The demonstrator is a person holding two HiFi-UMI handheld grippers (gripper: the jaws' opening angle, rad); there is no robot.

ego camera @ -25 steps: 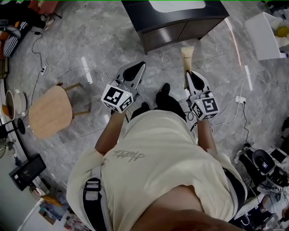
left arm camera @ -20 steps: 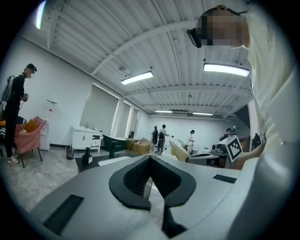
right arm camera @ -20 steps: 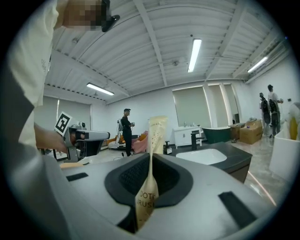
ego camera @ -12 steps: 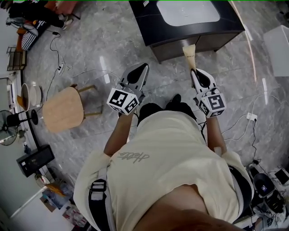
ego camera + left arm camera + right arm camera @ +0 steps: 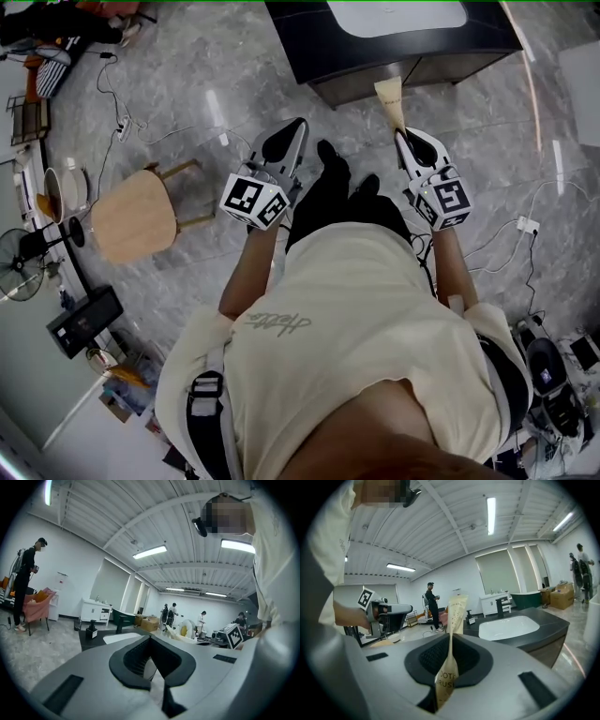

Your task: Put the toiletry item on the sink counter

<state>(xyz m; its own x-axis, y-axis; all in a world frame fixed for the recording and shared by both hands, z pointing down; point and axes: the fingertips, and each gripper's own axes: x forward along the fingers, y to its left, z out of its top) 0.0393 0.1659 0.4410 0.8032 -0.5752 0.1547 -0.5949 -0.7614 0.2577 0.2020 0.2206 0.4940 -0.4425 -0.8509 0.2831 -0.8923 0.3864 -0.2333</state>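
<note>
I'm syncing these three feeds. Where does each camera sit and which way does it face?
Head view: on the person's head, facing steeply down; shows shirt, arms, left gripper, right gripper.
Left gripper view: on that gripper, looking along its shut, empty fingers; shirt at right.
Right gripper view: on that gripper, looking along fingers shut on the toothbrush packet; shirt at left.
Shared: all three show the sink counter.

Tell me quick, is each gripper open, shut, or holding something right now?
Left gripper: shut, nothing between its jaws.
Right gripper: shut on the beige toothbrush packet, which sticks out past the jaws.
</note>
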